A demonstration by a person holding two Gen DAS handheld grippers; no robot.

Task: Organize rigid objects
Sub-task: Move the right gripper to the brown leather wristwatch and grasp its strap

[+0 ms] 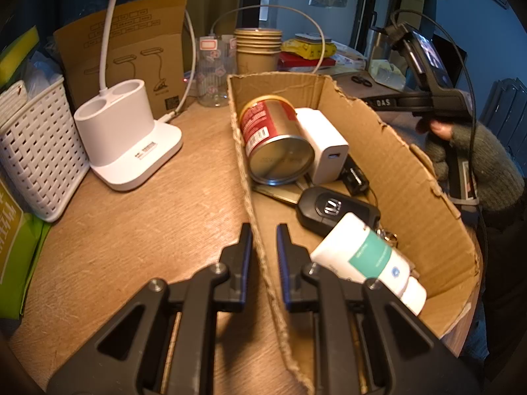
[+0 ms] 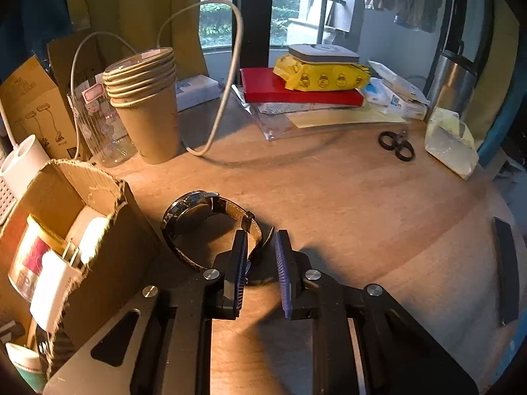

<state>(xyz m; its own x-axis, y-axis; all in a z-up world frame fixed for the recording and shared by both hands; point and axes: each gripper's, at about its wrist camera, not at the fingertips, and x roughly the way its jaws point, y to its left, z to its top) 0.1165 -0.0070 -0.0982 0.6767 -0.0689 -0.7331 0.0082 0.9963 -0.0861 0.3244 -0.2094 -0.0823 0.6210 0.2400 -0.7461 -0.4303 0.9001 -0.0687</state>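
An open cardboard box (image 1: 405, 171) lies on the wooden table and holds a red and gold can (image 1: 273, 138), a white charger (image 1: 324, 143), a black car key (image 1: 332, 209) and a white and teal tube (image 1: 369, 260). My left gripper (image 1: 263, 237) is open, with its fingers on either side of the box's near wall. A wristwatch (image 2: 201, 220) with a dark strap lies on the table just right of the box (image 2: 108, 240). My right gripper (image 2: 260, 243) is open around the near end of the strap, with a gap on the right side.
A white lamp base (image 1: 128, 144), a white woven basket (image 1: 36, 151) and a stack of paper cups (image 2: 148, 98) stand left and behind. Scissors (image 2: 397, 144), a red book (image 2: 290, 89) with a yellow pack, and a white cable (image 2: 227, 92) lie further back.
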